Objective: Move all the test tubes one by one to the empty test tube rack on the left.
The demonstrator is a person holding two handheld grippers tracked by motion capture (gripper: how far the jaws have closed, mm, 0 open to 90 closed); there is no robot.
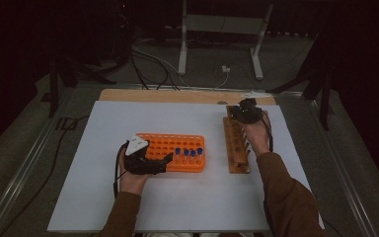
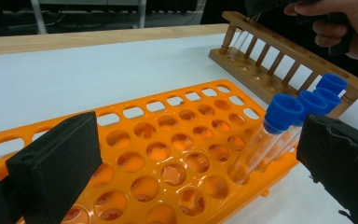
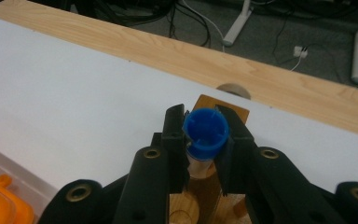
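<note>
An orange tube rack (image 1: 175,148) lies at the middle of the white board, with several blue-capped tubes (image 1: 187,152) standing at its right end. My left gripper (image 1: 158,160) sits at the rack's near left corner. Its jaws stand wide apart over the orange rack (image 2: 168,140), and the blue-capped tubes (image 2: 284,109) lean close to the right pad. A wooden tube rack (image 1: 237,148) lies to the right. At its far end my right gripper (image 1: 246,112) is shut on a blue-capped tube (image 3: 206,130), which stands in the wooden rack (image 3: 205,186).
The white board (image 1: 103,197) rests on a wooden table whose bare strip (image 1: 177,96) shows at the back. Beyond it are floor cables (image 1: 148,64) and a white stand's legs (image 1: 182,49). The wooden rack (image 2: 279,56) has several free holes.
</note>
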